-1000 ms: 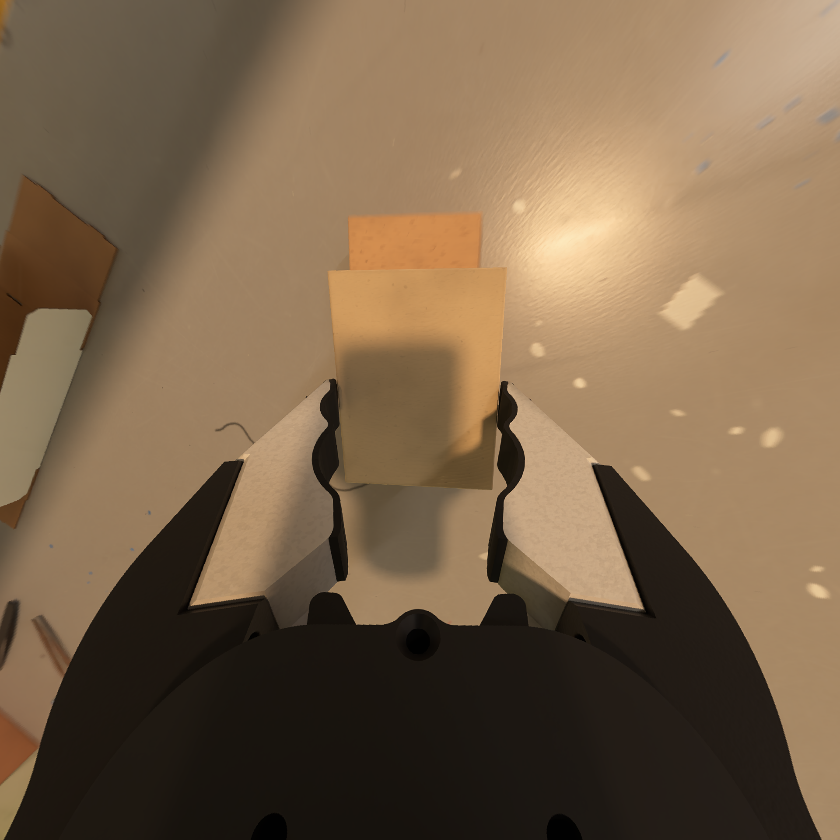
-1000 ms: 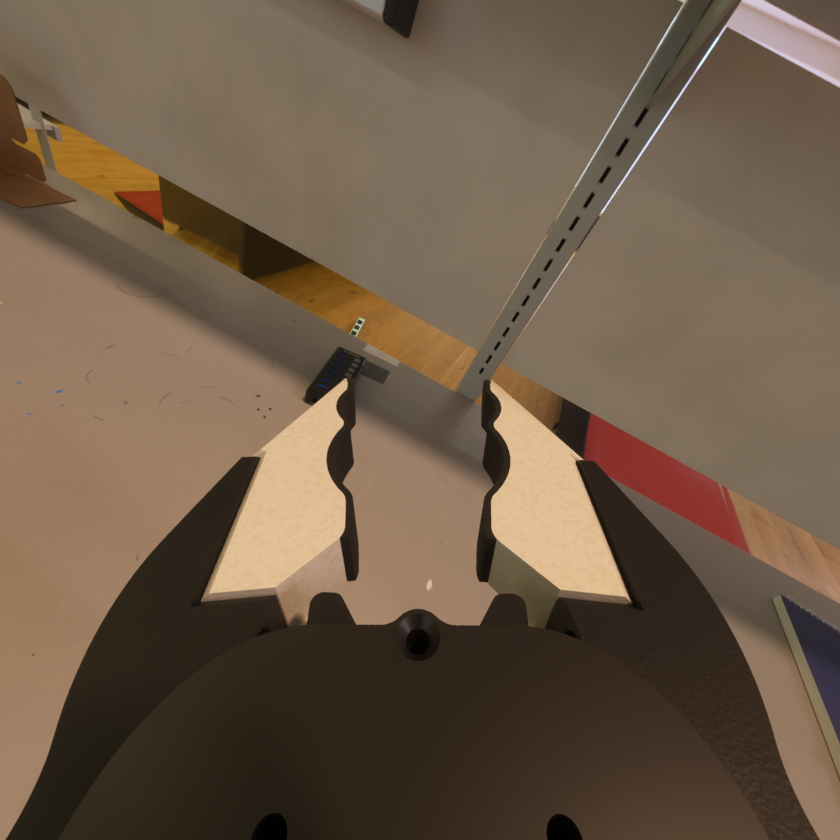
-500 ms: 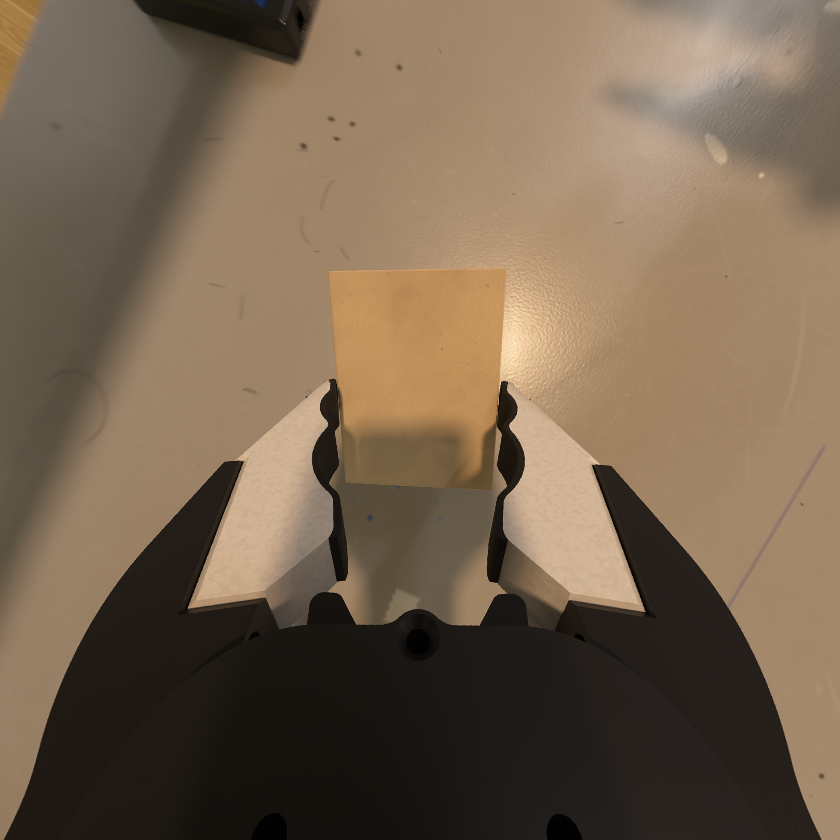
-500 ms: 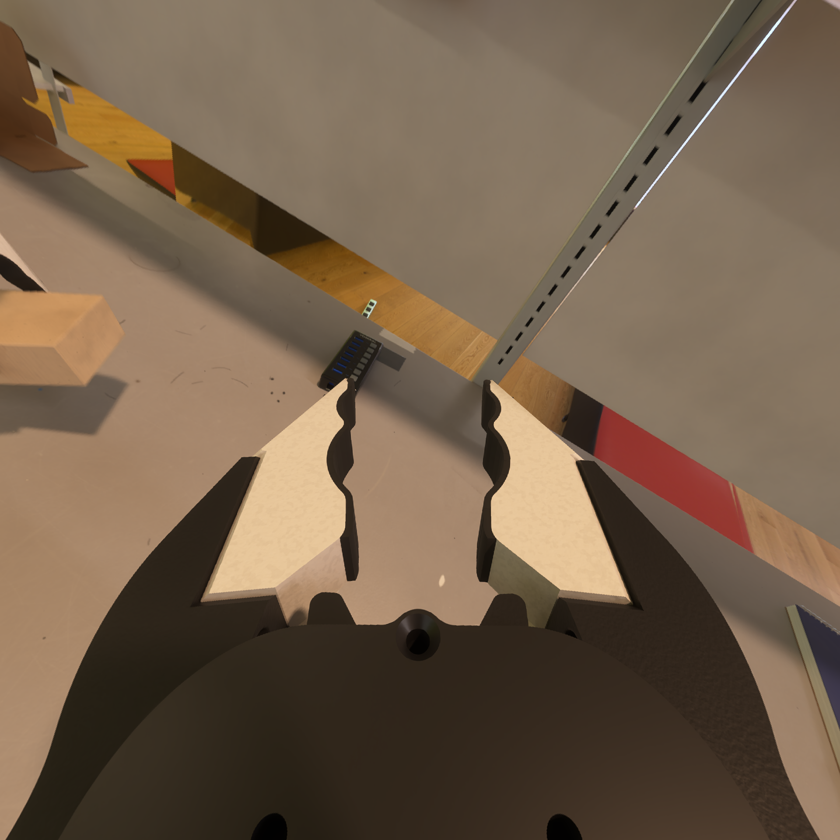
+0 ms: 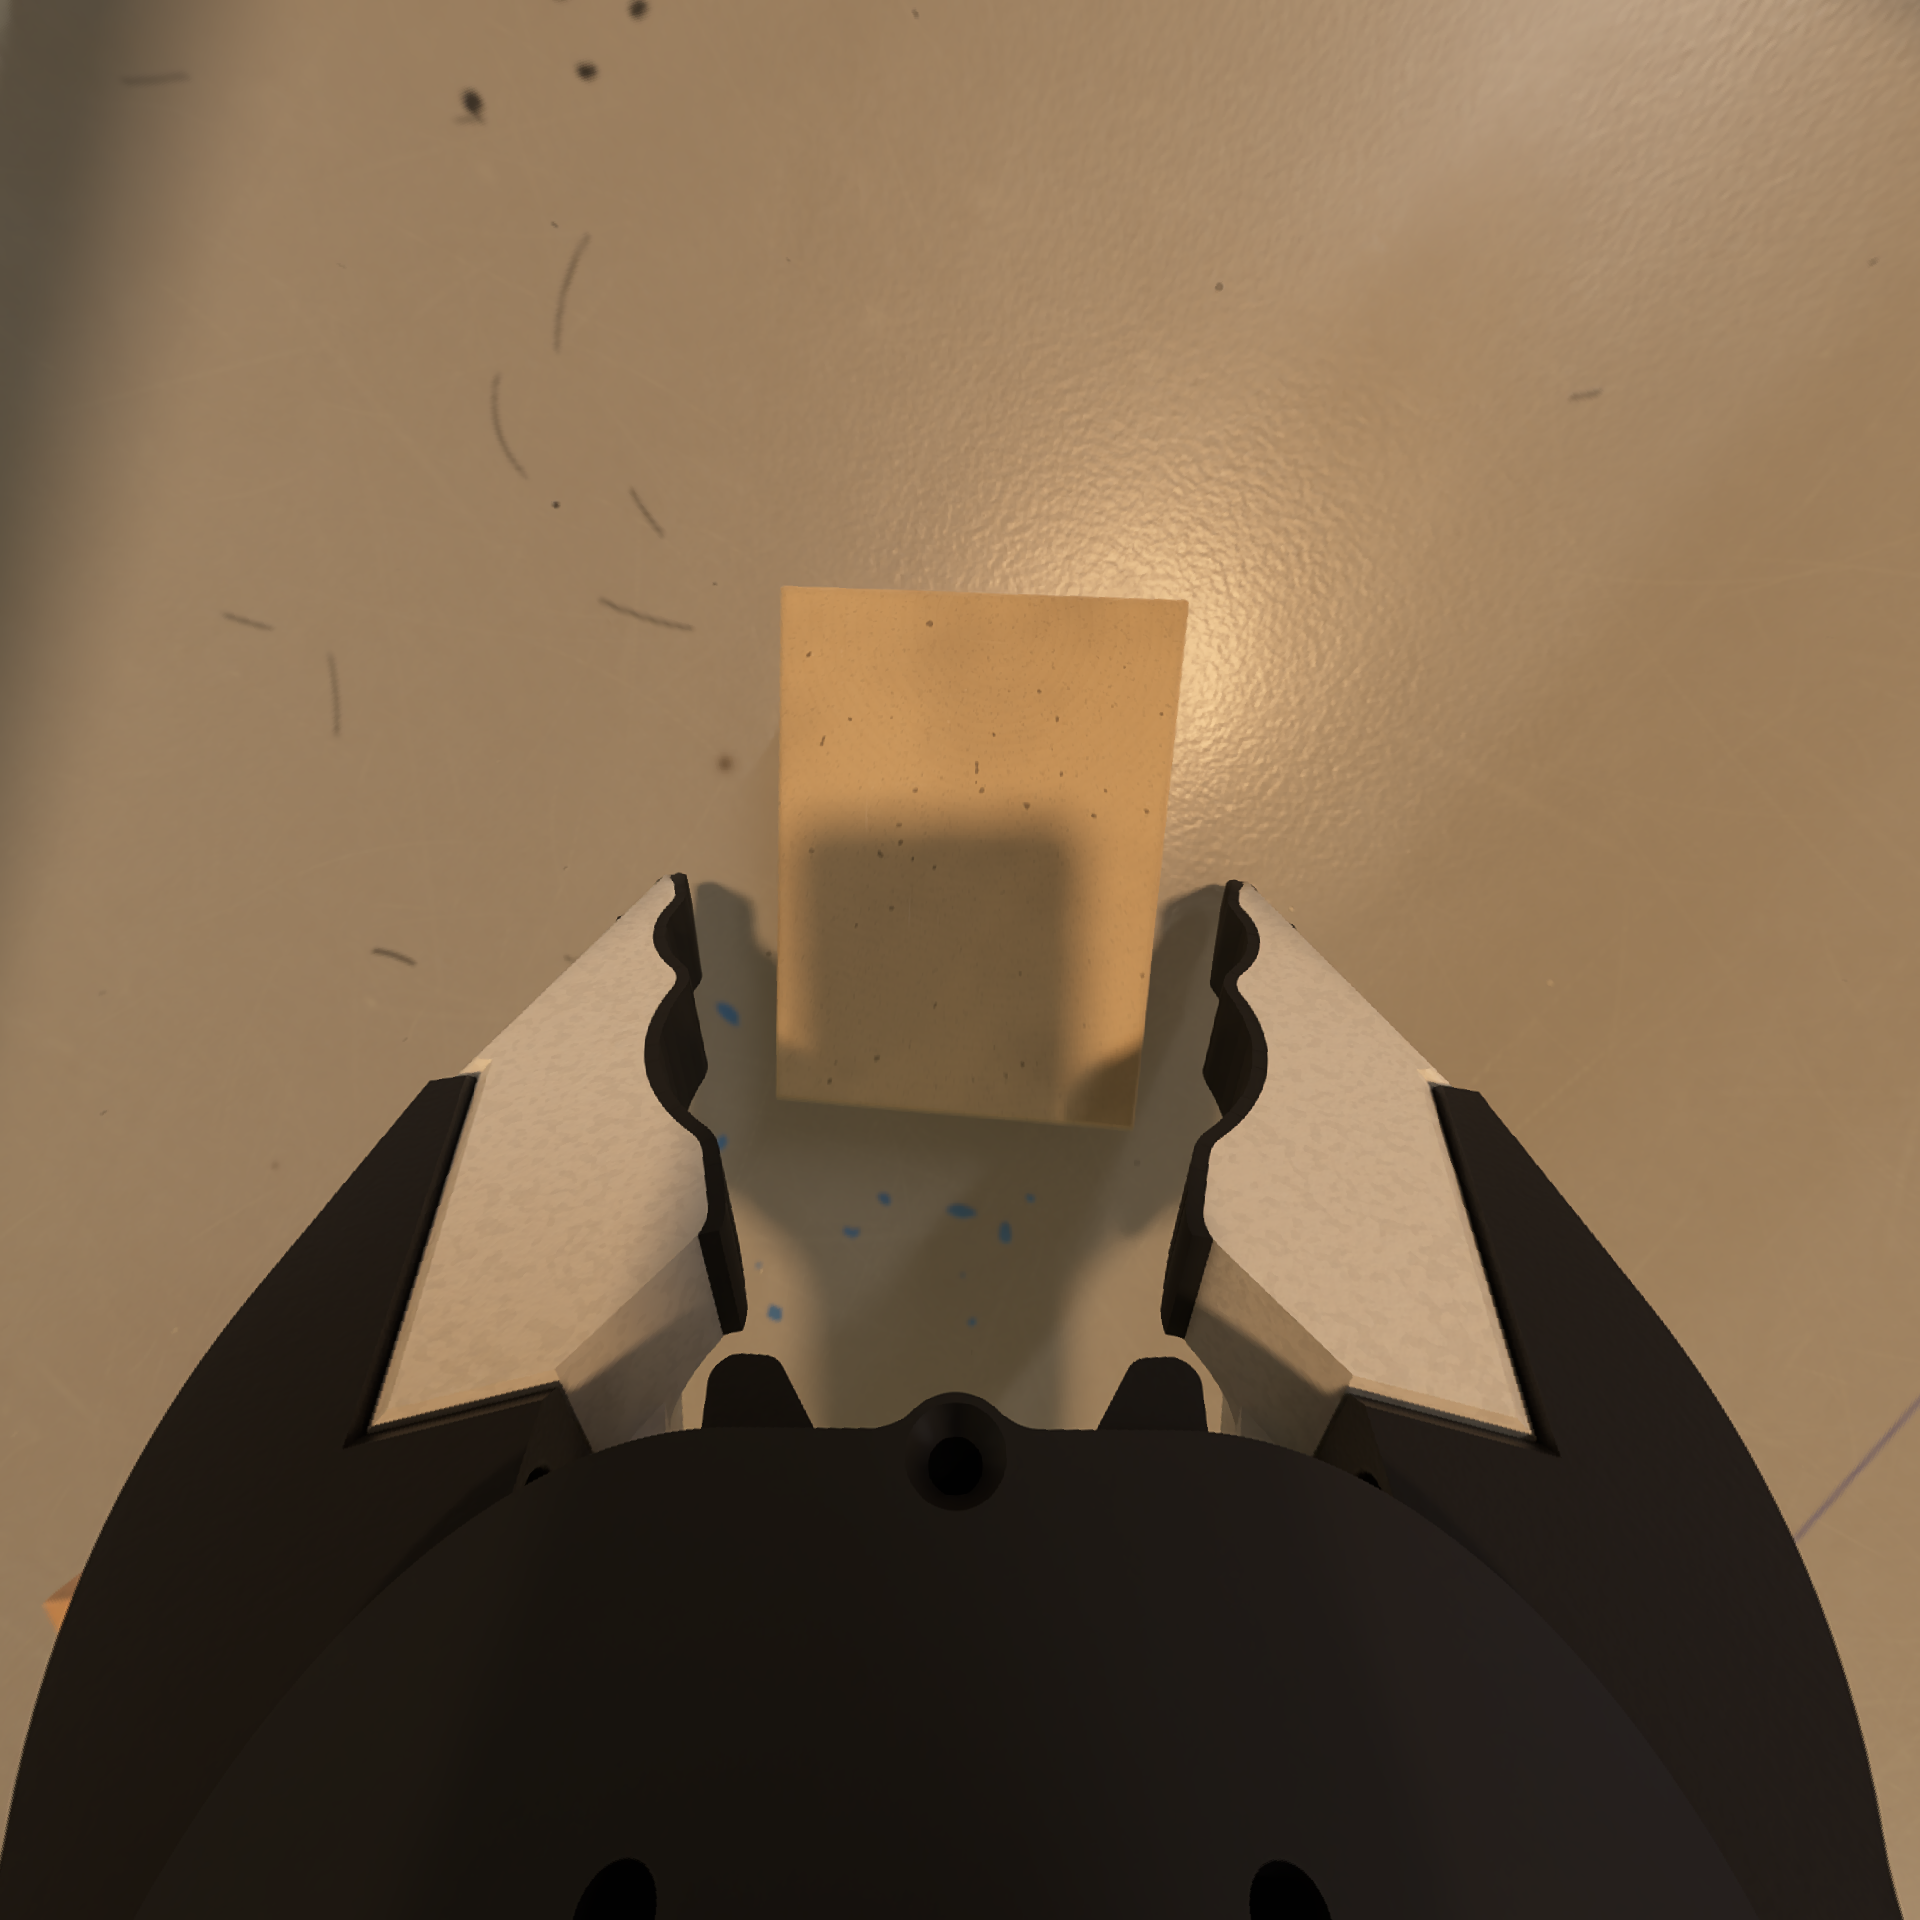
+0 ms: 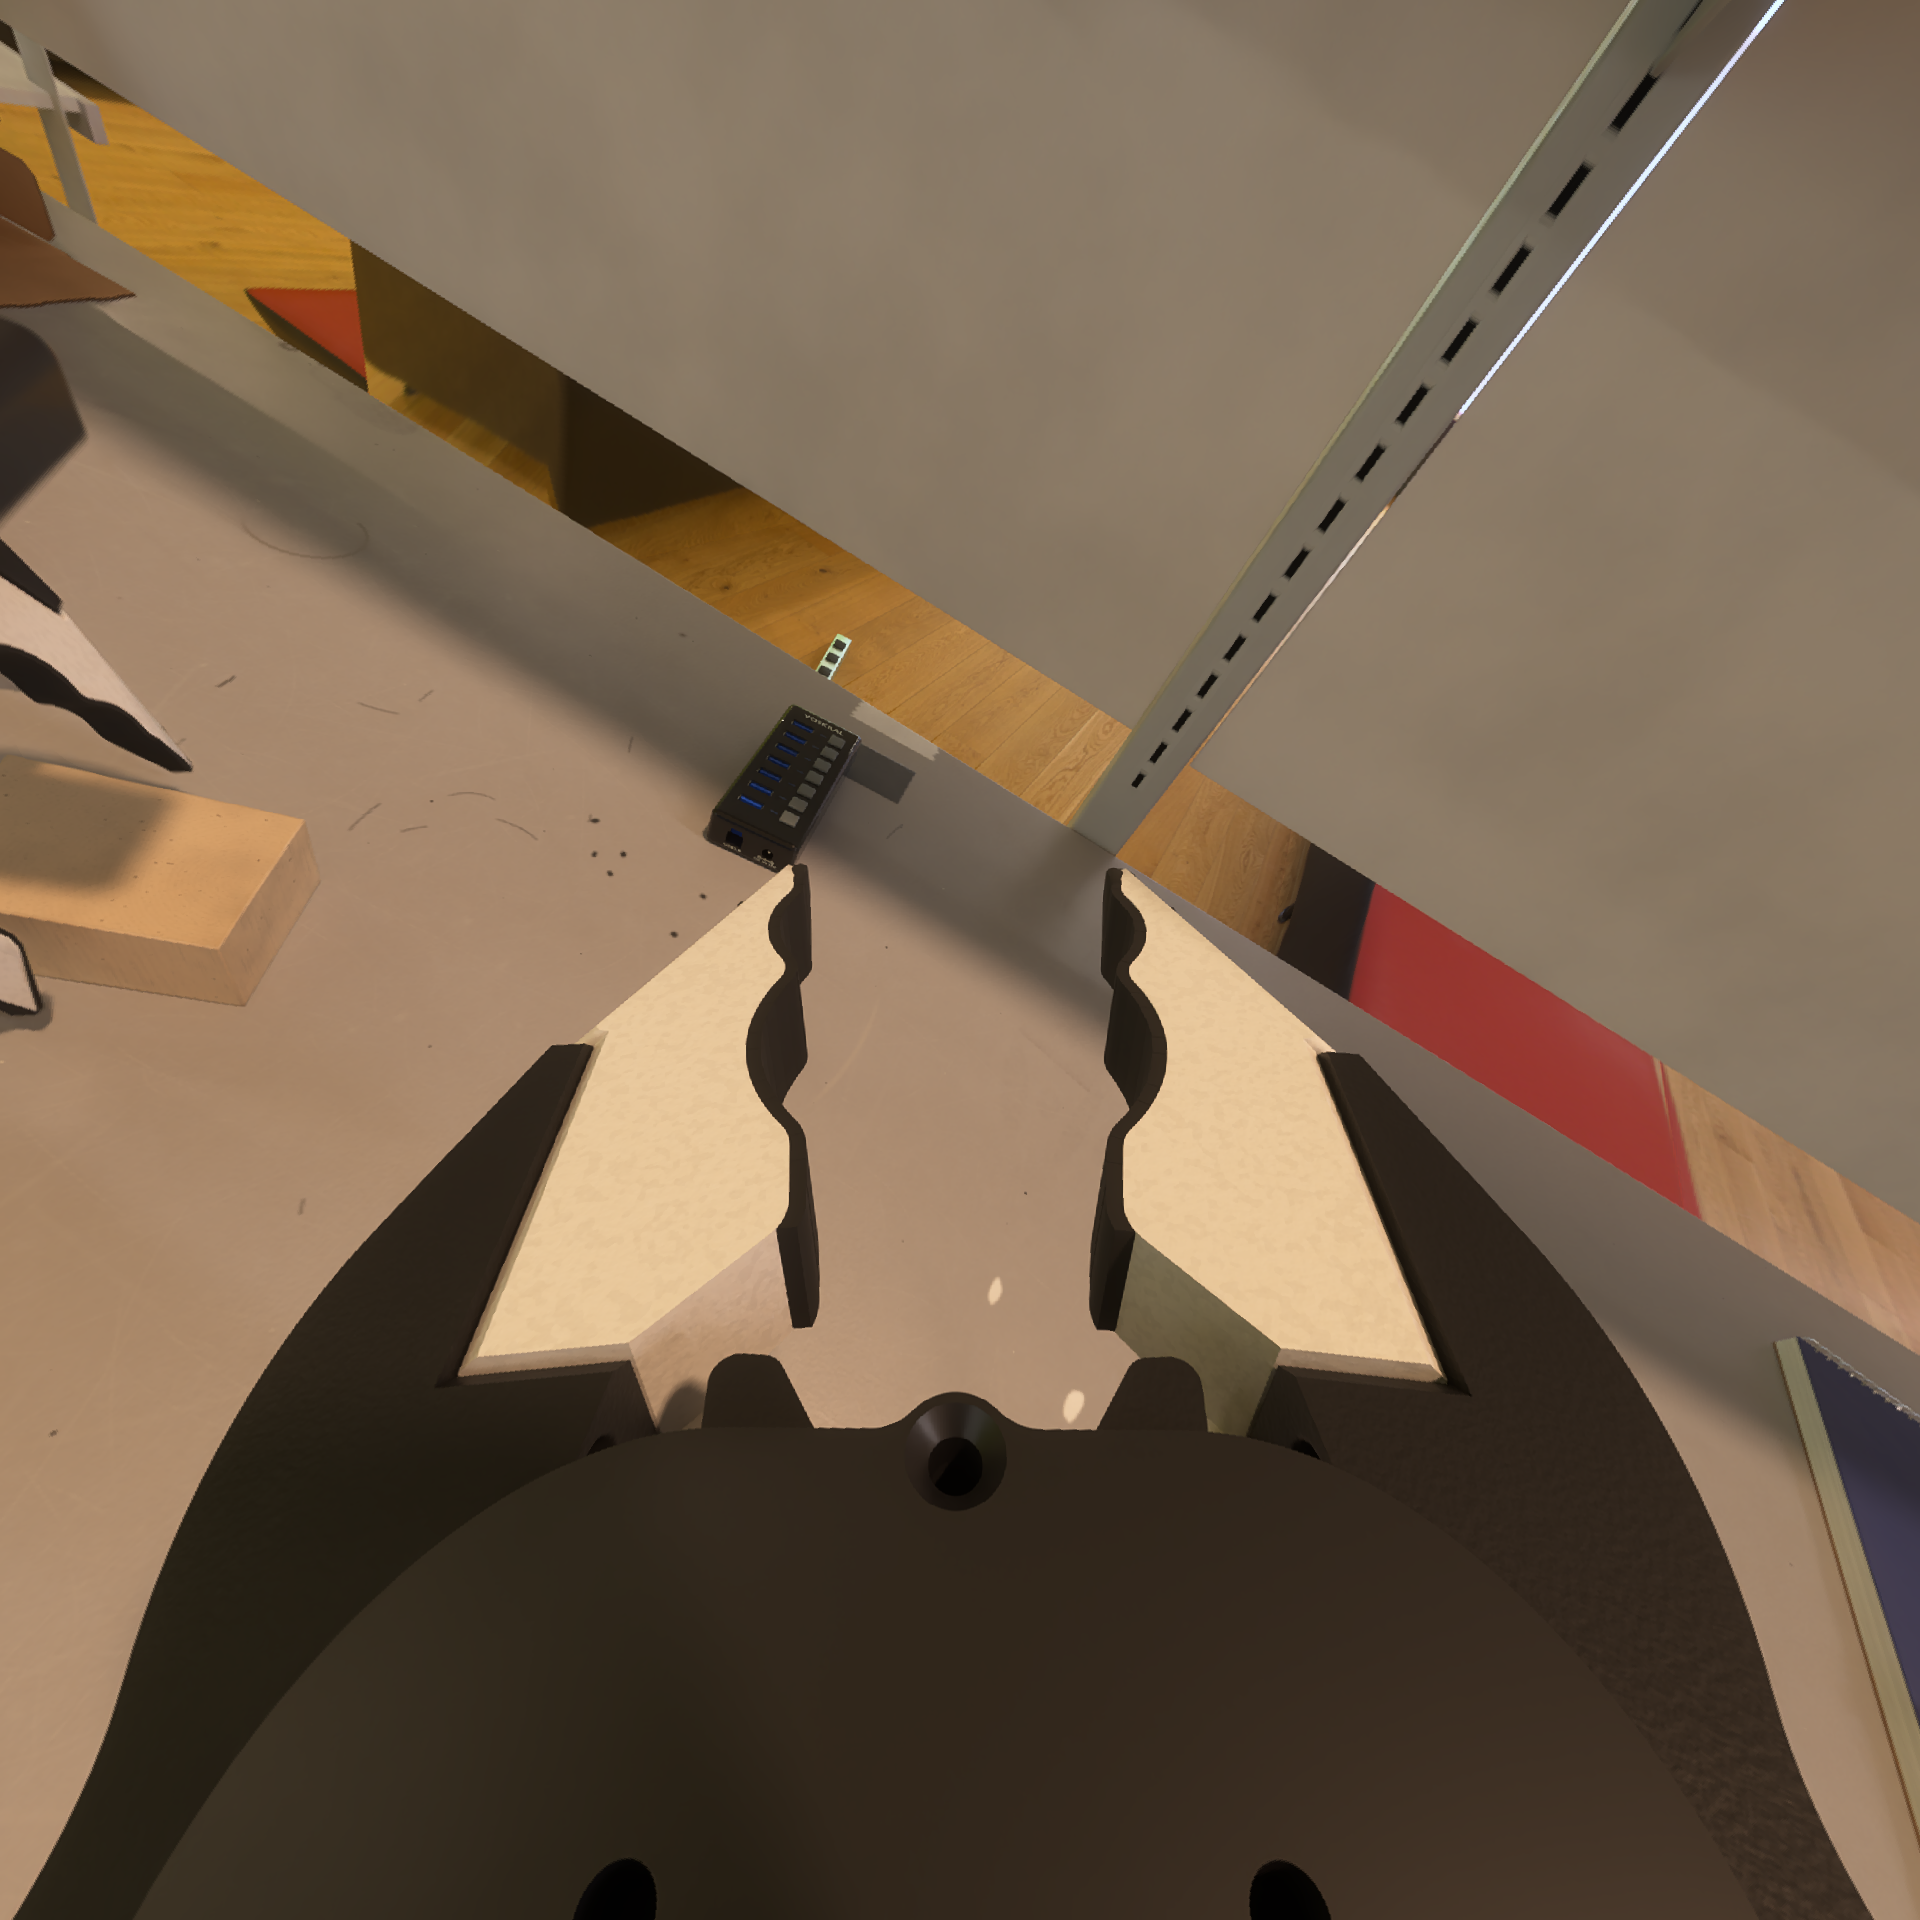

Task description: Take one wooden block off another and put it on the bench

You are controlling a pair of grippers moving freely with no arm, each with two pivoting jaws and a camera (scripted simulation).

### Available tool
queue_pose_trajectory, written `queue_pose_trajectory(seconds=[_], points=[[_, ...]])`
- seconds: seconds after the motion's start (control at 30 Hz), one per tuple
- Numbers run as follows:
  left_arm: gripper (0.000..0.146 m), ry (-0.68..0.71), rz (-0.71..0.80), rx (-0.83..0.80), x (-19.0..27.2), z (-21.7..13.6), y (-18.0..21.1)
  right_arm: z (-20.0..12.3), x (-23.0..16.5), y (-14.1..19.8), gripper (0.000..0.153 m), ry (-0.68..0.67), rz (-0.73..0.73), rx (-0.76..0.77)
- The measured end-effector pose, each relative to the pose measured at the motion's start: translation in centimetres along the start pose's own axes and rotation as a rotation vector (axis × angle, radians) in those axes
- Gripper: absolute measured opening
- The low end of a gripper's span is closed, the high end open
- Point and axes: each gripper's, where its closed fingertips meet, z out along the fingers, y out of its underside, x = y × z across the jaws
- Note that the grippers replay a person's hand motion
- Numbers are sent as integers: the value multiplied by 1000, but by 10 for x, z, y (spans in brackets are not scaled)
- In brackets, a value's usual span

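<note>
block [image 5: 971, 852] lies flat on the bench [image 5: 1455, 416], between my left gripper's [image 5: 954, 894] fingers, with a clear gap on each side, so those fingers are spread and hold nothing. from the right wrist view it rests on the surface with the left gripper just above it. my right gripper [image 6: 954, 883] is parted and empty, pointed at a black hub [image 6: 784, 784] by the bench edge. i judge the placing done; only backing off is left.

Left tongs [image 5: 954, 894] spread wide, pointing downward — right tongs [image 6: 954, 883] parted too, empty.
</note>
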Motion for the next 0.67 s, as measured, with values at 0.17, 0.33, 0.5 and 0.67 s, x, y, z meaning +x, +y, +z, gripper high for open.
queue_pose_trajectory(seconds=[0.17, 0.33, 0.5, 0.67], points=[[102, 18, -9, 178, 2, -68, -2, 0, 1, 2, 57, 1, 1, -6], [98, -90, -84, 386, -59, -179, 45, -1, 1, 1, 57, -3, 5, -4], [91, -262, -136, 247, -159, -178, 137, 2, -4, 2, 57, -15, -5, -15], [90, -88, -295, 135, -180, -137, 172, 6, -8, 7, 58, -28, -9, -40]])
